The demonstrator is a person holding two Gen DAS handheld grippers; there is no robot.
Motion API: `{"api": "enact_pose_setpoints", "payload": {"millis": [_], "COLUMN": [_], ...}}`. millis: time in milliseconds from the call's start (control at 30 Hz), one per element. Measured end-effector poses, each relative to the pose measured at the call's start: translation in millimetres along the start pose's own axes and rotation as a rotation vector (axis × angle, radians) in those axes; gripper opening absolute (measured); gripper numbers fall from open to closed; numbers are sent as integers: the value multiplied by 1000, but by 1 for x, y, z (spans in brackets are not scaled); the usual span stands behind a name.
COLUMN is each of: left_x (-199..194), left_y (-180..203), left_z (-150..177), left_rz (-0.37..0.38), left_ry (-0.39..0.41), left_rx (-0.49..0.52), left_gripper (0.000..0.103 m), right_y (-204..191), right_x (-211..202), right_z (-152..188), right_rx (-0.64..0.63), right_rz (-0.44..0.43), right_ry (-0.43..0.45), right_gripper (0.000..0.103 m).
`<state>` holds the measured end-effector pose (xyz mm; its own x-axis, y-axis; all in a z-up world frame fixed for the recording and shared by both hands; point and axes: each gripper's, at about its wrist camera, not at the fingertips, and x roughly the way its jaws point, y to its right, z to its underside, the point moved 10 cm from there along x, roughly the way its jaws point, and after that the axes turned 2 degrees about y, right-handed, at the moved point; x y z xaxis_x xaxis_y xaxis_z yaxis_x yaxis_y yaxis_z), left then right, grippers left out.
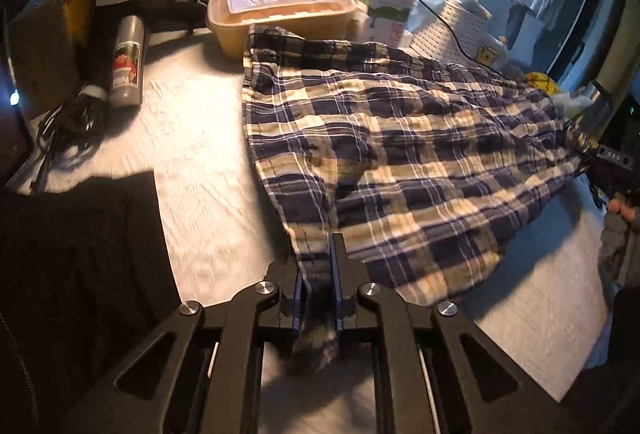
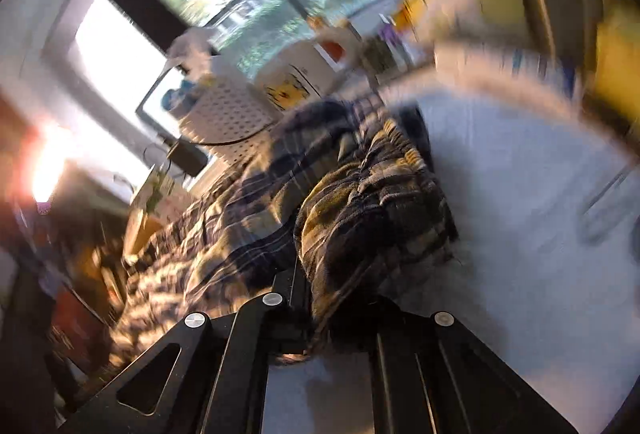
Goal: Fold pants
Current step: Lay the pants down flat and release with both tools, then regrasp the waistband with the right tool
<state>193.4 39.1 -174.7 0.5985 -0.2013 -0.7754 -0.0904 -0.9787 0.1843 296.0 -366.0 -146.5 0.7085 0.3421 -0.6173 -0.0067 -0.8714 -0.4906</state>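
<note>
Your left gripper [image 1: 318, 298] is clenched on a near corner of the pants [image 1: 400, 154]; a bunch of plaid cloth sits pinched between the jaws and hangs out behind them. From there the pants run away from you and to the right across the white bench [image 1: 192, 154], mostly flat with a few wrinkles. The long axis goes from the left gripper's corner toward the far right edge.

At that far right end the cloth pulls to a point where your right gripper holds it, just visible at the edge of the left view. In the right wrist view your right gripper [image 2: 316, 314] is clamped on a gathered, ruched edge of the pants [image 2: 360, 202], probably the waistband. That view is heavily blurred, so I can't tell exactly how much cloth is in the bite.

So the garment is stretched between your two grippers, partly lifted near each grip and lying on the bench in between. Judgement: the fold turns on bringing one held end over onto the other along that long axis.

Watch the far side. A beige tub [image 1: 280, 14] touches or nearly touches the far edge of the pants, and a grey can [image 1: 128, 62] lies well to the left, with cables [image 1: 68, 118] beside it. Cloth swept back could snag the tub.
</note>
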Motion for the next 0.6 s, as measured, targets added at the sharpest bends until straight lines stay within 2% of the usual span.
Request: {"api": "enact_pose_setpoints", "payload": {"millis": [100,333,433,533,600], "left_x": [-10,-29,-29,-32,-26], "left_y": [0,9,6,2,-3], "left_z": [10,28,35,26,18], "left_rz": [3,-8,-5,29,35], "left_ry": [-13,-29,-52,-26,-25], "left_rx": [-10,-5,-27,-55,-88], "left_gripper": [10,10,10,11,14], "right_y": [9,47,58,58,55], "right_x": [-21,-65,-65,-63,-68], "right_z": [-2,8,22,33,31], "right_rx": [-40,-22,-64,-137,-171], "right_rz": [15,66,101,141,157], "right_ry": [-16,-23,-59,-82,-62], "right_gripper": [7,7,7,8,11]}}
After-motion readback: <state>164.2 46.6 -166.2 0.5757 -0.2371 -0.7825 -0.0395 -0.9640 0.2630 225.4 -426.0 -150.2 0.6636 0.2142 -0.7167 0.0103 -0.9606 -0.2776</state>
